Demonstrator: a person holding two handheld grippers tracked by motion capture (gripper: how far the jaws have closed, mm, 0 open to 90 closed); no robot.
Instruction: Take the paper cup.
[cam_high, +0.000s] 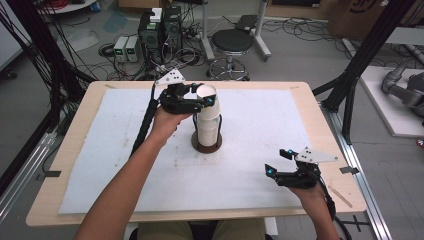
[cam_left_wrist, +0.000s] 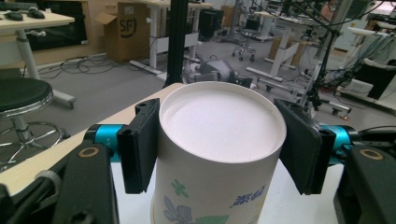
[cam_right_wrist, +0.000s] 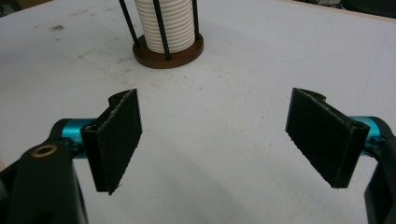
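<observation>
A white paper cup (cam_high: 210, 103) with a flower print, its flat base facing up, sits at the top of a ribbed stack of cups (cam_high: 208, 128). The stack stands in a holder with a round brown base (cam_high: 206, 146) and thin black rods. My left gripper (cam_high: 206, 98) is shut on that top cup (cam_left_wrist: 219, 140), one black pad (cam_left_wrist: 140, 144) pressing on each side just under the rim. My right gripper (cam_high: 278, 161) rests open near the table's front right, with bare mat between its jaws (cam_right_wrist: 219, 140). Its view looks toward the stack (cam_right_wrist: 166, 23) and the base (cam_right_wrist: 168, 53).
A white mat (cam_high: 100, 165) covers most of the wooden table (cam_high: 75, 125). Beyond the far edge stand a black stool (cam_high: 231, 42) and computer boxes with cables (cam_high: 160, 32). Black frame posts (cam_high: 350, 75) rise at the right.
</observation>
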